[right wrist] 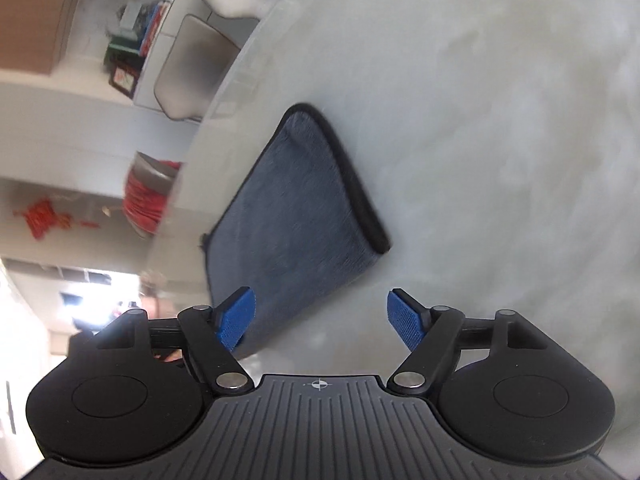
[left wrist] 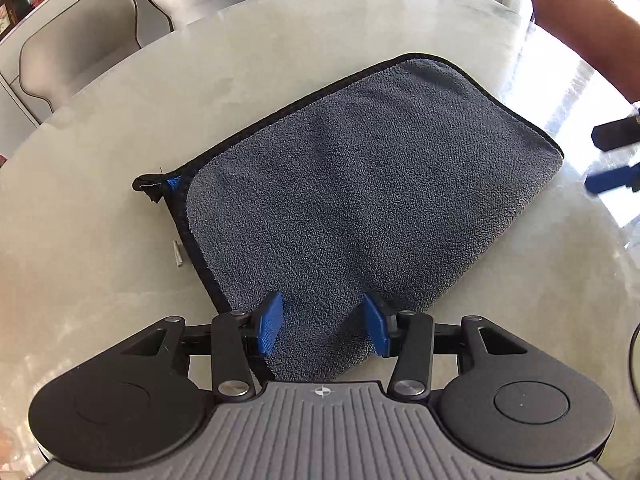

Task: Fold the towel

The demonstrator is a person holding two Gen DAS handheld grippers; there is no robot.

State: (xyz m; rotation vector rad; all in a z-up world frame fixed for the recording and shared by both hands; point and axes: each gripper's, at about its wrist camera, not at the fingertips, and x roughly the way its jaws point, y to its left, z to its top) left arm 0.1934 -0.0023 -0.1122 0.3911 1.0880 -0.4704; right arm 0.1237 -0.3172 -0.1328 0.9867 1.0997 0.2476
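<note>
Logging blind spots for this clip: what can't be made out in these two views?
- Towel, near edge: left wrist view, hidden under the left claw and its body.
- Towel's under layers: both views, covered by the top layer; fold count unclear.
- Small white scrap beside the towel: left wrist view, too small to identify.
- Right claw: left wrist view, blurred and cut off by the frame edge.
- Shelf items: right wrist view, motion-blurred.

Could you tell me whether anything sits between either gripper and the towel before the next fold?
Nothing visible does. The left gripper is open with the grey towel lying between its fingers. The right gripper is open just off the towel's near edge, with only bare table between.
</note>
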